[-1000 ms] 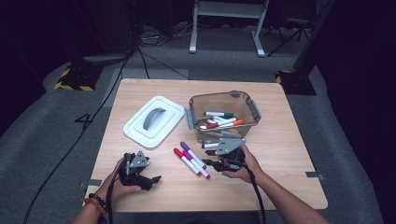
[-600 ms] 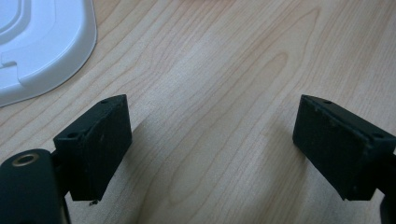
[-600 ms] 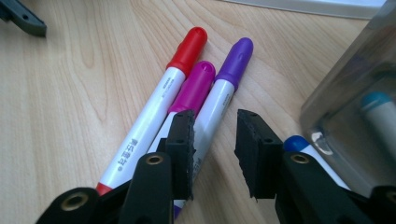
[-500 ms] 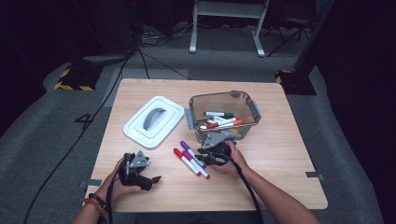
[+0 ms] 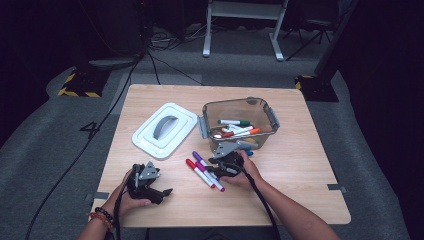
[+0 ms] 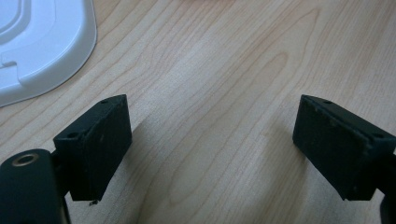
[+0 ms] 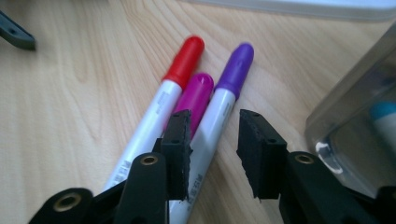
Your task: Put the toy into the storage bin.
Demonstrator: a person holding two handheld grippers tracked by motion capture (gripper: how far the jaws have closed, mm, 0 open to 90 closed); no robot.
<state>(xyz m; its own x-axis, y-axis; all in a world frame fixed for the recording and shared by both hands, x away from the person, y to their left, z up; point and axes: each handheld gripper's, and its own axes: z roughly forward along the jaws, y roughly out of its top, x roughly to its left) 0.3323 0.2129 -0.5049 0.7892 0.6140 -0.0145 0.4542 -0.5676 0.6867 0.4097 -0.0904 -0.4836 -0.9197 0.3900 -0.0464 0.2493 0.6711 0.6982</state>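
- Worktop (image 5: pixel 310 165): three markers lie side by side just before the clear bin (image 5: pixel 240 107).
- Left claw (image 6: pixel 210 144): wide open, holding nothing.
- Right claw (image 7: pixel 212 154): jaws have just been opening, straddling the purple marker (image 7: pixel 224 100), pads not clearly pressing.

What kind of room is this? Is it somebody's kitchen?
Not a kitchen. It looks like a lab or studio set up for filming: a lone wooden table stands on grey carpet, cables trail across the dark floor, and yellow-and-black hazard tape marks a stand's base.
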